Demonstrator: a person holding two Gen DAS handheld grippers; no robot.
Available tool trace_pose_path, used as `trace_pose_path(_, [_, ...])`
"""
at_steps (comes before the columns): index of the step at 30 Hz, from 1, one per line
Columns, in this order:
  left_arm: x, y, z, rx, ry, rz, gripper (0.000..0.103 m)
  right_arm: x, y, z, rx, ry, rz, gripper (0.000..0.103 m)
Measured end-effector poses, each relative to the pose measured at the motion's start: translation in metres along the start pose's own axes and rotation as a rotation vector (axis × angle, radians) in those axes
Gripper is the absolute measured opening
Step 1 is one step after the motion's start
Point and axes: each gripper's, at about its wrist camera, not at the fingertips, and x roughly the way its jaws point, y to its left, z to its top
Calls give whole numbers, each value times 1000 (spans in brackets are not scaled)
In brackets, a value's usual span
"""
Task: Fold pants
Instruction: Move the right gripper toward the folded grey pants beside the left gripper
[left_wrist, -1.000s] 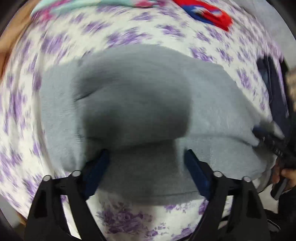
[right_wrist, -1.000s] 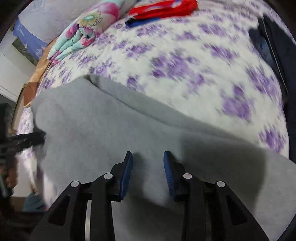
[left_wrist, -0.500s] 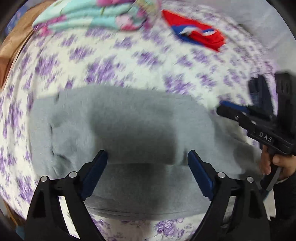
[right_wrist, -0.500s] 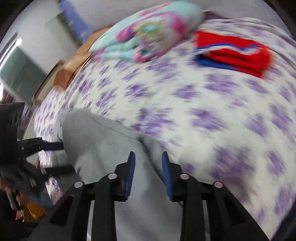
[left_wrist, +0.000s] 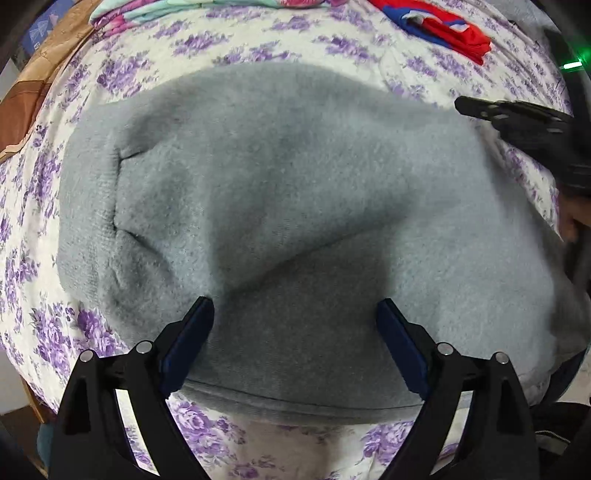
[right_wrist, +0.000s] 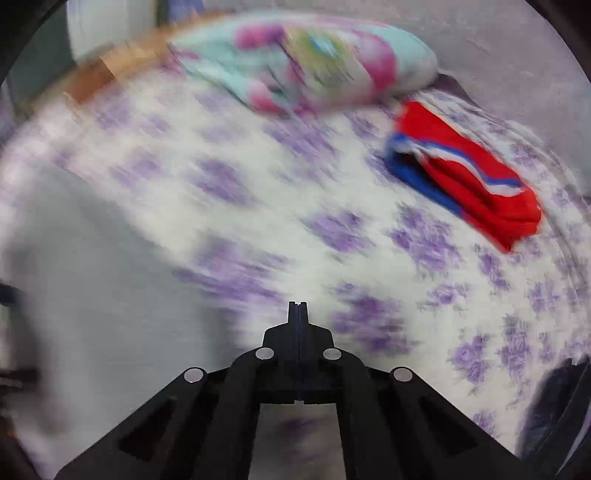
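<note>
The left wrist view looks almost straight down, close over the grey pants (left_wrist: 280, 206) on the floral bed (left_wrist: 280, 48). The right wrist view slants down across the bed (right_wrist: 295, 221), blurred, farther from the cloth. Both share the sheet, the red garment (left_wrist: 454, 27) (right_wrist: 469, 181) and the pillow (left_wrist: 207, 3) (right_wrist: 314, 66).

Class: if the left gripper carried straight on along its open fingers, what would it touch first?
Most likely the grey pants: the left gripper points down at them, jaws wide, nothing between. Depth is hard to judge.
</note>
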Motion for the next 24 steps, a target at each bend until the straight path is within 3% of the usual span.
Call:
trace_pose_path(1, [-1,1,0,-4,3,-8,88,8,-14,-5,85,46,85,0])
trace_pose_path(2, [-5,1,0,-1,6,-4,88,-2,-32,-8,179,9,155,0])
trace_pose_path(4, [-12,2,0,7,-1,-1,88,-21,-46,-12,229,-43,187,0])
trace_pose_path(6, [-20,6,-3,-3,-13,-20,91,-38,-50,-19,234,-38,327,4])
trace_pose_path(9, [-25,15,-7,-38,-24,-61,92,-43,-33,-29,164,4,380,4])
trace_pose_path(11, [-24,22,-9,-53,-31,-80,92,-43,-12,-36,134,21,471,2])
trace_pose_path(14, [-17,28,-11,-50,-22,-82,92,-20,13,-47,6,70,319,0])
trace_pose_path(16, [-20,26,-11,-34,-19,-68,92,-26,0,-47,90,51,307,0])
trace_pose_path(19, [-31,25,-11,-35,-21,-68,92,-52,-19,-47,195,-6,113,12])
trace_pose_path(21, [-39,23,-5,-33,-35,-97,92,-67,-40,-56,308,-24,256,22])
trace_pose_path(22, [-46,20,-1,-18,-64,-110,92,-71,-44,-60,330,-29,261,35])
trace_pose_path(24, [-56,22,3,6,-105,-102,96,-85,-49,-73,343,-38,283,37])
